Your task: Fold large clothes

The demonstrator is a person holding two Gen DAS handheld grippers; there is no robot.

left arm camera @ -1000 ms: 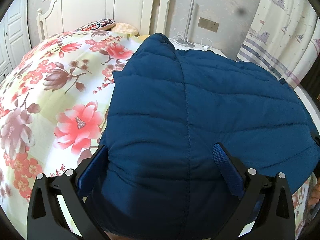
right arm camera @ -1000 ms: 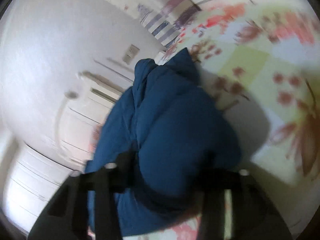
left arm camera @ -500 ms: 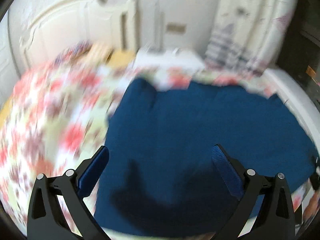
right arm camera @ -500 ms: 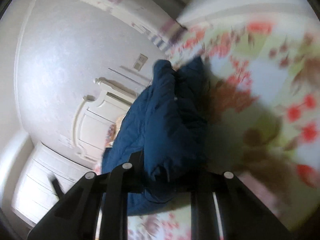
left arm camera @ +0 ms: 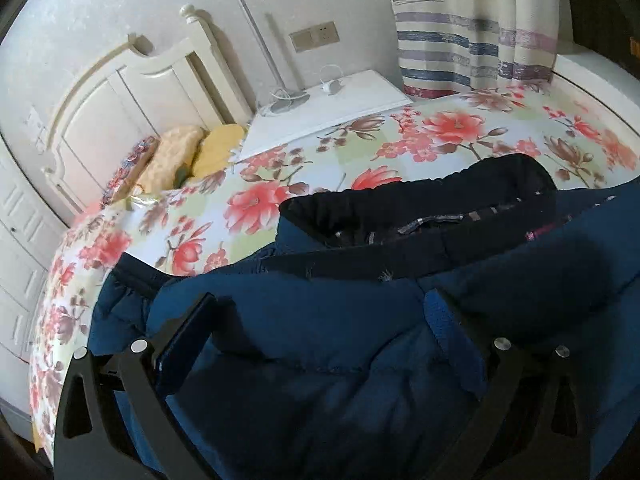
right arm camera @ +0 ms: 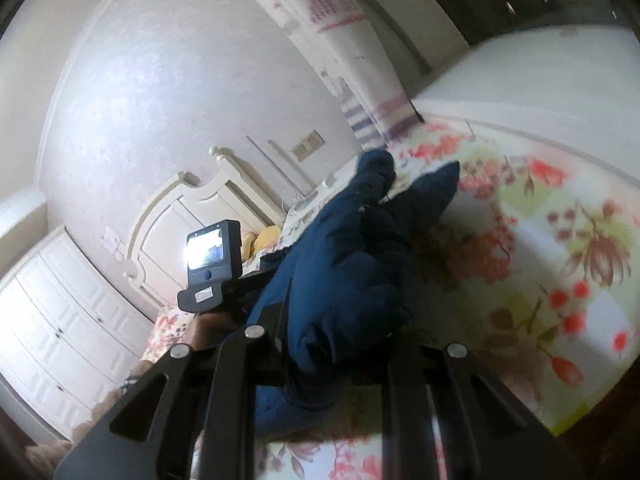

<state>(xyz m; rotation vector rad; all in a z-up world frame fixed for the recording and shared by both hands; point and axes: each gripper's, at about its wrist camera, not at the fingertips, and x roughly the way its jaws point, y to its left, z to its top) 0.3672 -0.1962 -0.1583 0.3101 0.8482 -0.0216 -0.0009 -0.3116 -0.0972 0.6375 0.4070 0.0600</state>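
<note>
Navy quilted puffer jacket [left arm camera: 320, 340] mid-fold on floral bedspread [left arm camera: 440, 136]: left gripper [left arm camera: 320, 328] spread apart over it, right gripper [right arm camera: 340, 344] clamped on fabric; next, lay flap flat.

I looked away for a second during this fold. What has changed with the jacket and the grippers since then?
The blue jacket has been turned over: its smooth quilted back faced the left camera before, now the dark lining shows. The right gripper stayed clamped on a jacket fold; the left gripper stayed open over it. The floral bedspread is unchanged.
</note>
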